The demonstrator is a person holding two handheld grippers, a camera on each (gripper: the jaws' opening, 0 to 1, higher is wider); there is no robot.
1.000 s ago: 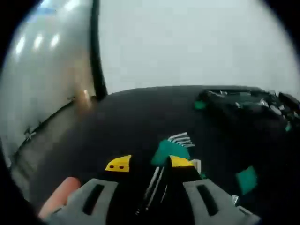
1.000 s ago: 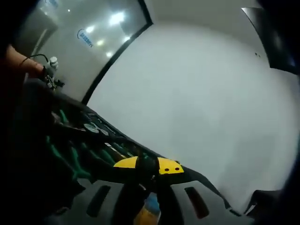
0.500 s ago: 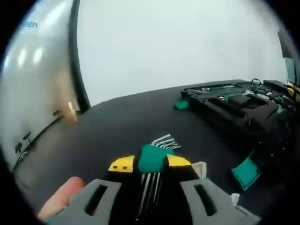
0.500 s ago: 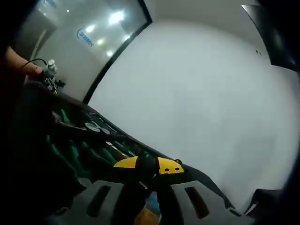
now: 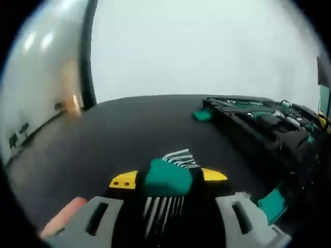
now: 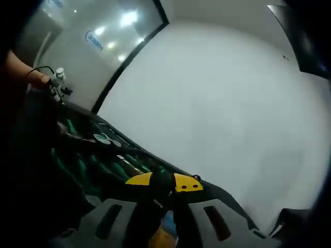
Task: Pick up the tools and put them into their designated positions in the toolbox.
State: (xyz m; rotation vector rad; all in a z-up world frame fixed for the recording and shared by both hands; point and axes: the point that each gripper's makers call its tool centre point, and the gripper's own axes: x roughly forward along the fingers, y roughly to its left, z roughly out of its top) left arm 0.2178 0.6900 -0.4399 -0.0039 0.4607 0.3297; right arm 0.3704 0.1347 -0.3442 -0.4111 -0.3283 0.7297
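Green plastic holder of the hex keys [image 5: 166, 178] sits clamped in the left gripper [image 5: 168, 182]: light, stiff, best held there. The right gripper [image 6: 161, 185] pinches a dark, unidentifiable handle.

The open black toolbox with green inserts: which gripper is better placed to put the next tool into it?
Probably the left gripper: its jaws clamp the green-holdered hex key set, with the toolbox ahead. The right gripper holds something dark, hard to identify.
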